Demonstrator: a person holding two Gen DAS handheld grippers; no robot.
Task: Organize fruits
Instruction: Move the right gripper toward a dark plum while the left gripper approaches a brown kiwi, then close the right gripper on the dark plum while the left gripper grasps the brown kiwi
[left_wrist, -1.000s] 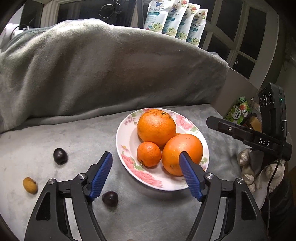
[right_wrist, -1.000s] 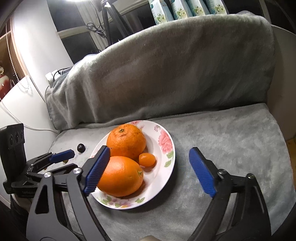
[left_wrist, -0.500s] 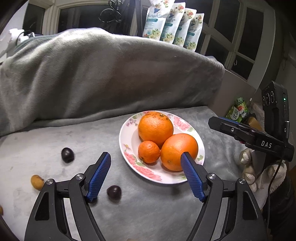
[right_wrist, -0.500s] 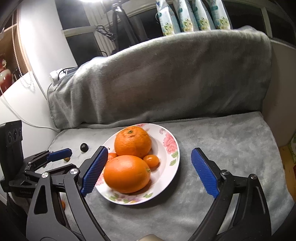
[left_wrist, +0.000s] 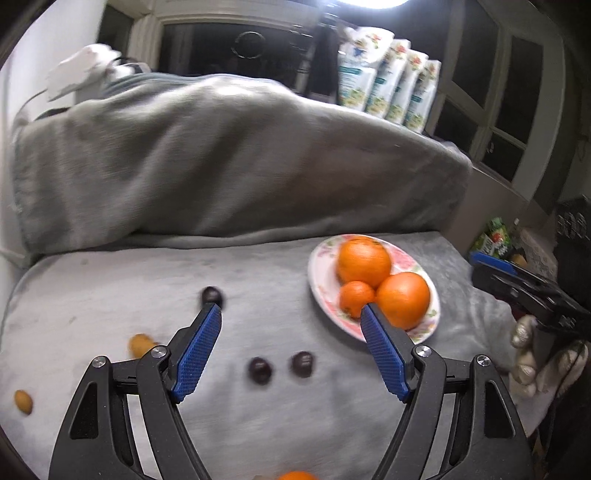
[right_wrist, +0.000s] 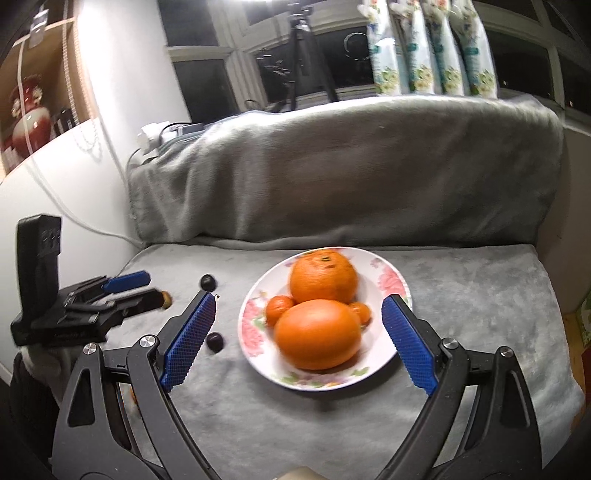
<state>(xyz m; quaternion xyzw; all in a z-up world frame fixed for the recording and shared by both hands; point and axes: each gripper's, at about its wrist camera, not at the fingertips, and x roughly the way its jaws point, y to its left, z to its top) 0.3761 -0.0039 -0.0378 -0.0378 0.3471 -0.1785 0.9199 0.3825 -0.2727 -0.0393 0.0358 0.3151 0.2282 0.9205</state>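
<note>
1. While both my claws, the left gripper (left_wrist: 290, 345) and right gripper (right_wrist: 297, 341), gape wide and hold nothing, three small dark round fruits (left_wrist: 260, 370) lie on the grey blanket (left_wrist: 110, 295) beside the flowered white plate (left_wrist: 318, 291) of oranges (left_wrist: 403, 300).
2. I think they could roll away if I bump them.

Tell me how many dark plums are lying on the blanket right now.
3: one plum by the left gripper's left fingertip, two side by side, plum and plum, between its fingers. More may be hidden.
</note>
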